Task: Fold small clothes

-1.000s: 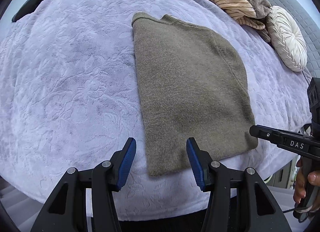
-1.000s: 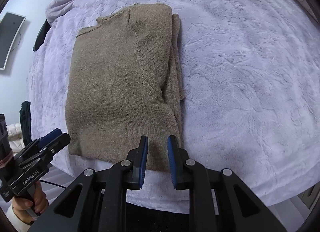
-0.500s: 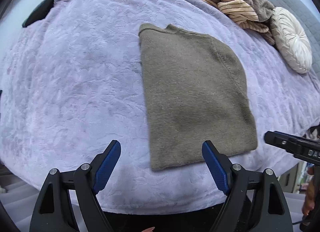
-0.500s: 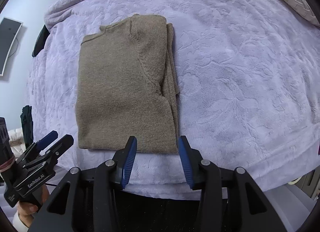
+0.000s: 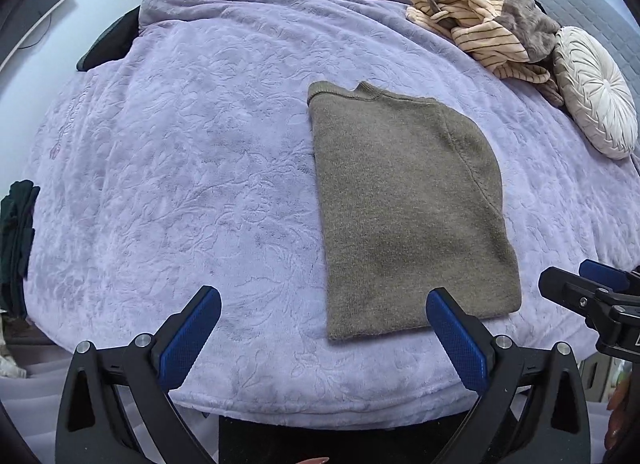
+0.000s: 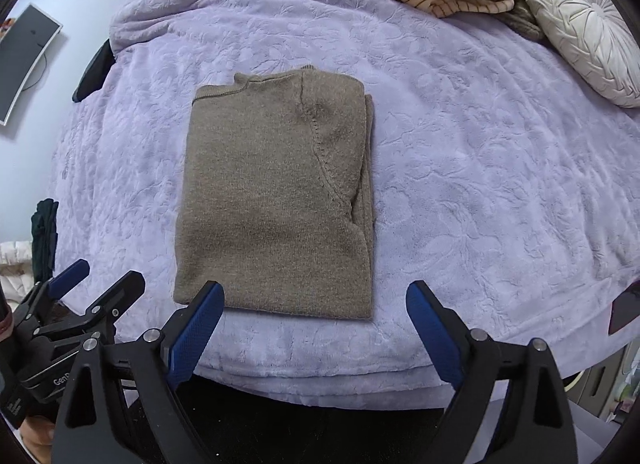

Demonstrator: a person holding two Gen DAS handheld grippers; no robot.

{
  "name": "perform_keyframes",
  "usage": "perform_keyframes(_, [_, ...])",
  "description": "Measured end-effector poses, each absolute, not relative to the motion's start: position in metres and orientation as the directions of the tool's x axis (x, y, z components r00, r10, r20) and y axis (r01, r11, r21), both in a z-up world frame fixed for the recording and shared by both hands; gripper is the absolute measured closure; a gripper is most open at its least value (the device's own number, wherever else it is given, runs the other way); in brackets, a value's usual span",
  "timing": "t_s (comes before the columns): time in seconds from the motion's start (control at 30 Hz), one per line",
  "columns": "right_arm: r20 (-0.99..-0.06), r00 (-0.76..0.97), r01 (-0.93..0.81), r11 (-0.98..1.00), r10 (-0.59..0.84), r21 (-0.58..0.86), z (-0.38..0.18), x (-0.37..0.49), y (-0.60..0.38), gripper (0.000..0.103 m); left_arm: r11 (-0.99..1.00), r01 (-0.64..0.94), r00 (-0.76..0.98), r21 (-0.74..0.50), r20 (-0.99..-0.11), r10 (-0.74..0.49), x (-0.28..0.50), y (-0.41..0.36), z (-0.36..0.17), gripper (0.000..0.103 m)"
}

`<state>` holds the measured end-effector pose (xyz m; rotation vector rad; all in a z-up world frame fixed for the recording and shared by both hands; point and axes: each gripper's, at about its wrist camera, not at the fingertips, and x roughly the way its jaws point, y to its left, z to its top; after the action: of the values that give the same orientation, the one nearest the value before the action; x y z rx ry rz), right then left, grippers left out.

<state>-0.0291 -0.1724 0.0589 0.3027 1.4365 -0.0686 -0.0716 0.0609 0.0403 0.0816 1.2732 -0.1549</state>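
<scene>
A brown knit sweater (image 5: 404, 204) lies folded lengthwise on the lilac bedspread (image 5: 192, 168), its hem near the front edge. It also shows in the right wrist view (image 6: 276, 200) with a sleeve tucked along its right side. My left gripper (image 5: 322, 334) is open wide and empty, just in front of the hem's left corner. My right gripper (image 6: 314, 326) is open wide and empty, in front of the hem's middle. Each gripper shows at the edge of the other's view: the right gripper (image 5: 596, 292) and the left gripper (image 6: 80, 304).
A heap of striped and grey clothes (image 5: 480, 20) and a round pleated cushion (image 5: 596, 92) lie at the back right of the bed. Dark clothing (image 5: 16, 232) hangs at the left. A monitor (image 6: 24, 60) is on the left wall.
Both grippers have opened from nearly shut to wide and pulled back from the sweater's hem. The sweater lies still and flat.
</scene>
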Motion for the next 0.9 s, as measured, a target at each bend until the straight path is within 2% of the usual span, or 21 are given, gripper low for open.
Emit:
perform_keyframes(0.03, [-0.982, 0.139, 0.225, 0.961, 0.131, 0.160, 0.0592, -0.0288, -0.1729, 0.009, 0.987, 0.156, 0.282, -0.028, -0.957, -0.071, -0.0731, 0.0606, 0.0410, 0.000])
perform_keyframes(0.07, [-0.982, 0.141, 0.223, 0.962, 0.126, 0.156, 0.0596, -0.0287, -0.1721, 0.000, 0.988, 0.152, 0.279, -0.030, -0.958, -0.072, -0.0734, 0.0609, 0.0410, 0.000])
perform_keyframes(0.9, [-0.988, 0.127, 0.237, 0.965, 0.087, 0.115, 0.0648, -0.0309, -0.1721, 0.000, 0.988, 0.145, 0.294, 0.058, -0.956, 0.013, -0.0776, 0.0565, 0.0470, 0.000])
